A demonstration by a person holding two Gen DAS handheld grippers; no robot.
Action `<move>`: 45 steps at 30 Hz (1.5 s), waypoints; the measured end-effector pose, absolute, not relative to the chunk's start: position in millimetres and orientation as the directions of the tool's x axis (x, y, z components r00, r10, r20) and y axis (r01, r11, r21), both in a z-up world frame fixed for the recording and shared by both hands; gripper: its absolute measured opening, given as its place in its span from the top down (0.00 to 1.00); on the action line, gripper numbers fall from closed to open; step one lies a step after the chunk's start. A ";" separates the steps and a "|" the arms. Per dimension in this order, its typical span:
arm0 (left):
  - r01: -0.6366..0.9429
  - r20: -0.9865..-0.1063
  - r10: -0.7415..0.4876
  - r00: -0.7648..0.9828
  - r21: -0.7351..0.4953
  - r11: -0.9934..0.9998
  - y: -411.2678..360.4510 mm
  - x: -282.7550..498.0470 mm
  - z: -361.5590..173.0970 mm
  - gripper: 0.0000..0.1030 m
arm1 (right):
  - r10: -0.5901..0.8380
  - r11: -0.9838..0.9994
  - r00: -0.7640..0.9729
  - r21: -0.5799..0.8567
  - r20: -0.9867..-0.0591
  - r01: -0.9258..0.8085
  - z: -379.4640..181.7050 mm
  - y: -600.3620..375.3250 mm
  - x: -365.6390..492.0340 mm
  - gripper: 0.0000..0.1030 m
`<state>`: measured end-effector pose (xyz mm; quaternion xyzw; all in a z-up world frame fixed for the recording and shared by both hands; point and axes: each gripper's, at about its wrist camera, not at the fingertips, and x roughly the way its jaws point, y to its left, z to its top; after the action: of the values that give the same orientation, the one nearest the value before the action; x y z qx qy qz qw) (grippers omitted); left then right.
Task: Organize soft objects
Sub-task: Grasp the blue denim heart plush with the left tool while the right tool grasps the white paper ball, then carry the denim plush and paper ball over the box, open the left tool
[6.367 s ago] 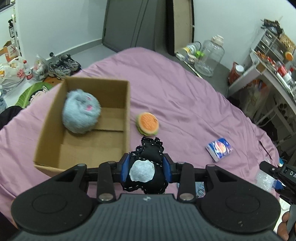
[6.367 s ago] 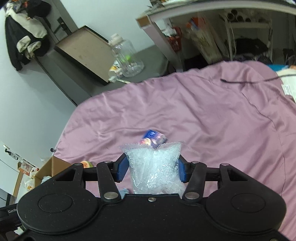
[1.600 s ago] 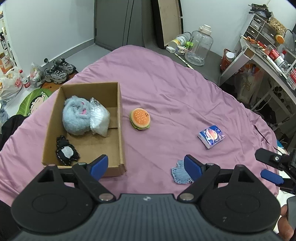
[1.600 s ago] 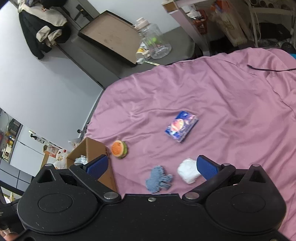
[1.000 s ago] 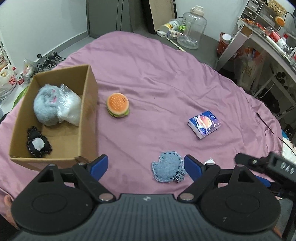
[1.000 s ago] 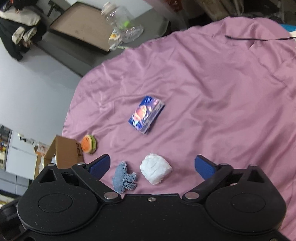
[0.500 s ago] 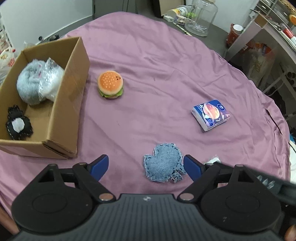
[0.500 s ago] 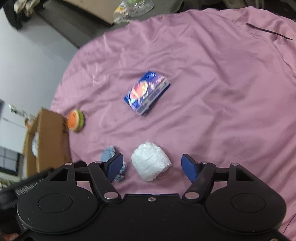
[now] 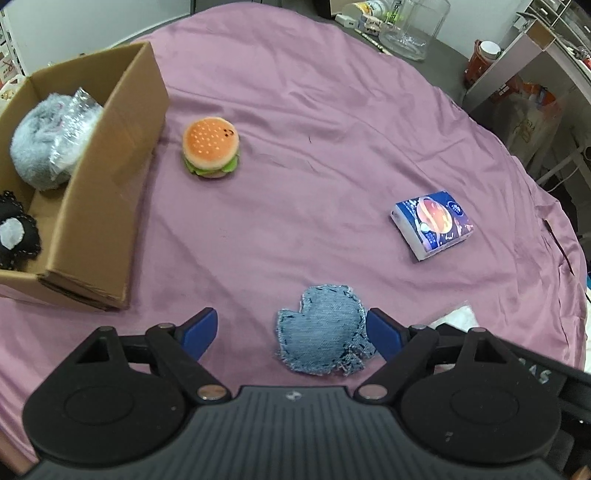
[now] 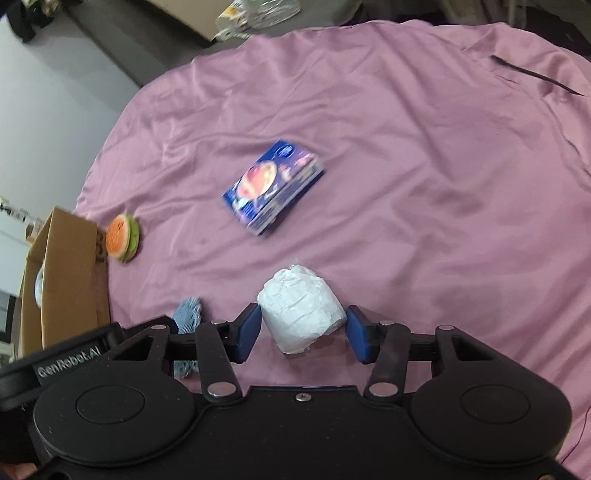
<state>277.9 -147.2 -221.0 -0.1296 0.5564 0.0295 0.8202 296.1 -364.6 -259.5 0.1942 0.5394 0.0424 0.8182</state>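
On the purple sheet, a denim mitten patch (image 9: 323, 338) lies between the jaws of my open left gripper (image 9: 291, 334), nearer the right finger. A white wrapped roll (image 10: 301, 314) sits between the jaws of my right gripper (image 10: 304, 334), which stands open with the left pad close to it. A plush burger (image 9: 210, 147) lies beside the cardboard box (image 9: 110, 155). The box holds a grey fluffy ball (image 9: 35, 147), a clear plastic bag (image 9: 74, 125) and a black pouch (image 9: 14, 236). A blue tissue pack (image 9: 432, 225) lies to the right.
The bed's right edge drops to the floor, with a desk (image 9: 535, 40) and bags beyond. A clear water jug (image 9: 413, 26) and bottles stand on the floor past the far edge. The right gripper's body shows in the left wrist view (image 9: 535, 373).
Both grippers have come down closer to the sheet. The denim patch now sits between the left jaws. The right jaws have narrowed around the white roll.
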 end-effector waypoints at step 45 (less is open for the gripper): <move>-0.179 -0.839 -0.165 0.519 -0.295 0.939 -81.9 278.3 -161.8 0.61 | 0.255 0.920 0.539 0.372 -0.803 0.119 -215.0 -331.1 299.0 0.52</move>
<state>278.3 -81.9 -161.8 -0.1752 0.4905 0.0040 0.8536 299.0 -331.1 -215.0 0.1956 0.4784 0.0396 0.8552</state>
